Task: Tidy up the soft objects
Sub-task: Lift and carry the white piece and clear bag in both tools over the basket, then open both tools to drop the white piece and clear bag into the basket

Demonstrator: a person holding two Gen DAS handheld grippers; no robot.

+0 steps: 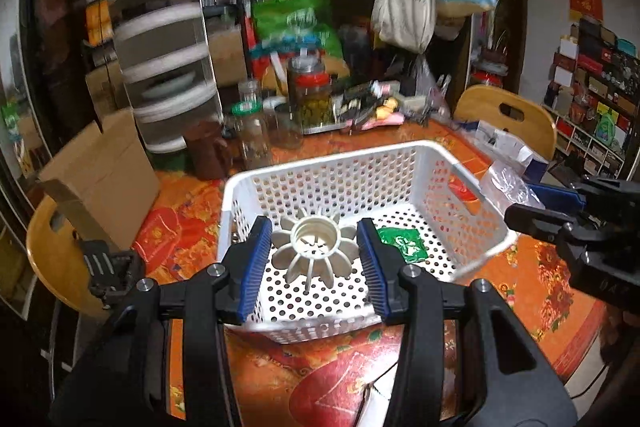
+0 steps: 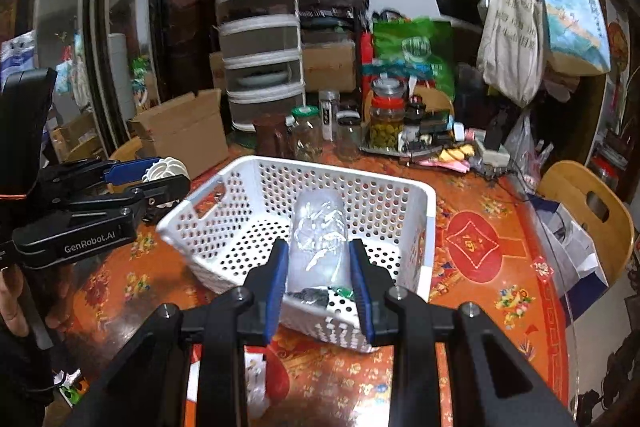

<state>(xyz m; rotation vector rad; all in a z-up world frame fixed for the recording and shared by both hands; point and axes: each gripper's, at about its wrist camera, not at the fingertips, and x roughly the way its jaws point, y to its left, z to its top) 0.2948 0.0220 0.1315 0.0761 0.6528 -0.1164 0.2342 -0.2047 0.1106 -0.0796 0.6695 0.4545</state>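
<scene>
At frame centre, a white ribbed cup [image 1: 316, 247] is gripped by the left tongs [image 1: 316, 259] above the white basket [image 1: 332, 163]. A clear plastic cup [image 2: 318, 243] is gripped by the right tongs [image 2: 320, 283] over the same basket on the counter [image 2: 472, 247].
</scene>
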